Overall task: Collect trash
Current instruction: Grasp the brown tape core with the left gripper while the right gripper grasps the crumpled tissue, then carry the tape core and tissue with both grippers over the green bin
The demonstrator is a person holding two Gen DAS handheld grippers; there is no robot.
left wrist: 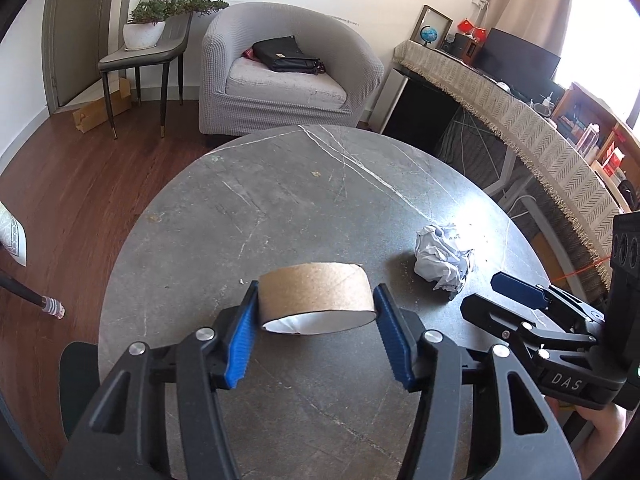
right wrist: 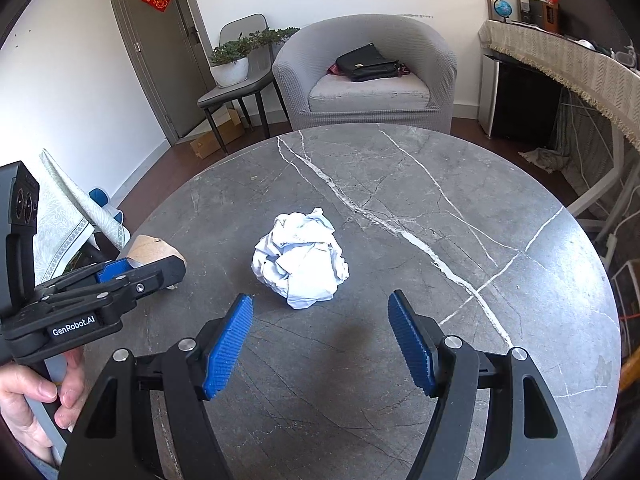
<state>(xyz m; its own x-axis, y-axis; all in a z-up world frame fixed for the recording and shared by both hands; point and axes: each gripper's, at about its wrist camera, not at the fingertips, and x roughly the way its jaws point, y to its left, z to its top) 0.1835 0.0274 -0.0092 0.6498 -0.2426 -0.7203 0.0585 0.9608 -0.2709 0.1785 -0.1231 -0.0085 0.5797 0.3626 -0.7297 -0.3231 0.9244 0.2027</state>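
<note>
Left wrist view: I'm straddling the cardboard ring (left wrist: 318,298) with my left tool (left wrist: 316,312), pads touching its sides for lifting; right tool (right wrist: 320,320) is hanging apart, lined up short of the paper ball (right wrist: 300,260).

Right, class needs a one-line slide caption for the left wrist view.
Left gripper straddles a cardboard tape core on the grey table, crumpled paper beside.

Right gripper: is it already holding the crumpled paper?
No, the right gripper is open and the crumpled paper lies beyond its fingertips.

Round grey marble table (right wrist: 400,184), white-veined.
Crumpled paper ball (right wrist: 300,260) lies near its centre; cardboard tape core (right wrist: 154,250) at nine o'clock, by the rim.
</note>
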